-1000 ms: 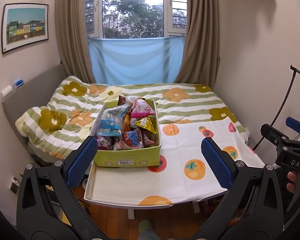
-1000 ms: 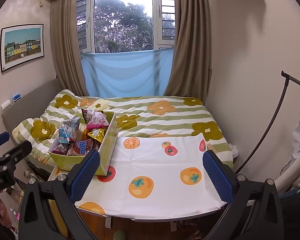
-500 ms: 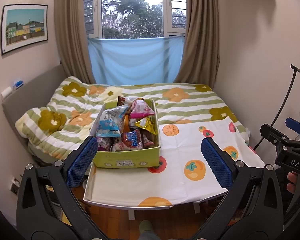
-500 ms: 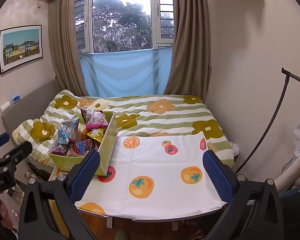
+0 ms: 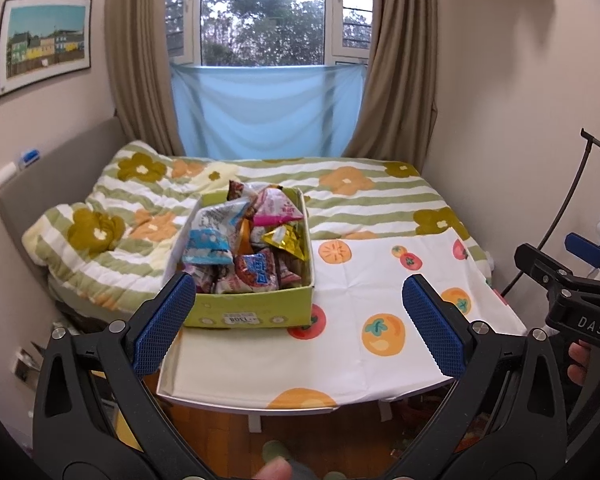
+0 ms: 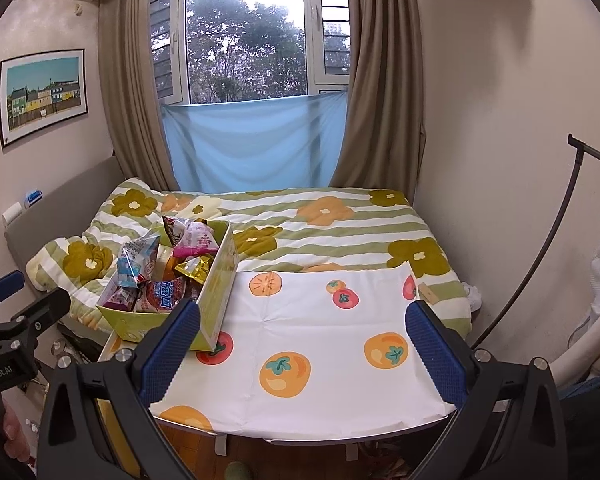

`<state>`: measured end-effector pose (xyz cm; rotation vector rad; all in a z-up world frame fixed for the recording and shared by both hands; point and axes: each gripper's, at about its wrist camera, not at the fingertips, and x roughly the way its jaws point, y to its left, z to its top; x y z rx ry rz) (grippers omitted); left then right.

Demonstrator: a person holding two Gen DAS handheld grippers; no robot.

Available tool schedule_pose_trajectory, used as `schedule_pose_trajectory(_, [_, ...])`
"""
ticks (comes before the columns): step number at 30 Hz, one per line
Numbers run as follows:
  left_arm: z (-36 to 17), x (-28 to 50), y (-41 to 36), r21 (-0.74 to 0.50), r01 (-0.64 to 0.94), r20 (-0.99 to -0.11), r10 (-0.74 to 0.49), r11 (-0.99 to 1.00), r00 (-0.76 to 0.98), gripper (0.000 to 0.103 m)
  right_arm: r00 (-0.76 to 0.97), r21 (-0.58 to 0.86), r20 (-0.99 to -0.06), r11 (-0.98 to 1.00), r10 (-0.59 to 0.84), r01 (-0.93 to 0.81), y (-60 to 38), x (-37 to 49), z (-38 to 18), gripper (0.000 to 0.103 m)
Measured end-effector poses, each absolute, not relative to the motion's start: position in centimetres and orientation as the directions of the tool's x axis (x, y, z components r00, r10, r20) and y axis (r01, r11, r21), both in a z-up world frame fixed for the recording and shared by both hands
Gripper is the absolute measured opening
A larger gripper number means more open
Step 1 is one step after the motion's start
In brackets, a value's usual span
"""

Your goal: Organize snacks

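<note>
All the snacks point(image 5: 246, 248) sit piled in the box point(image 5: 252, 314), none beside it on the surface point(image 5: 360, 280), so sorting may be done or ahead; both grippers point(image 5: 298, 316) point(image 6: 302, 350) hang with jaws wide open, holding nothing.

Left gripper point(image 5: 300, 322), right gripper point(image 6: 303, 354): black frames, silver screws, blue textured fingers point(image 5: 162, 324).

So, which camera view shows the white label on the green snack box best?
The left wrist view: the white label faces it on the front wall of the green snack box. In the right wrist view the green snack box is seen at an angle, and no label shows.
</note>
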<state>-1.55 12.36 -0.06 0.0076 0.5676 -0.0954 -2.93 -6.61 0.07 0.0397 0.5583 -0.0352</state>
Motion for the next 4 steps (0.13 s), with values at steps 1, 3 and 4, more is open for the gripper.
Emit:
schedule_pose_trajectory(1, [-0.22,-1.35,12.54,-0.019,0.092,-0.538,-0.088,0.996,0.838,0.102,0.845,0.028,-0.534,0.999,-0.022,0.044,-6.44,-2.75,0.02,0.102])
schedule_pose_trajectory(3, [-0.38,-1.01,12.84,-0.014,0.085,-0.533,-0.080,0.996,0.842,0.102,0.841,0.030,-0.541,0.999,-0.019,0.043,-6.26,-2.30,-0.08,0.102])
schedule_pose_trajectory(4, [-0.44,-0.71,13.09,-0.012,0.081,-0.531,-0.075,0.997,0.844,0.102,0.837,0.027,-0.546,0.999,-0.021,0.042,-5.99,-1.97,-0.14,0.102])
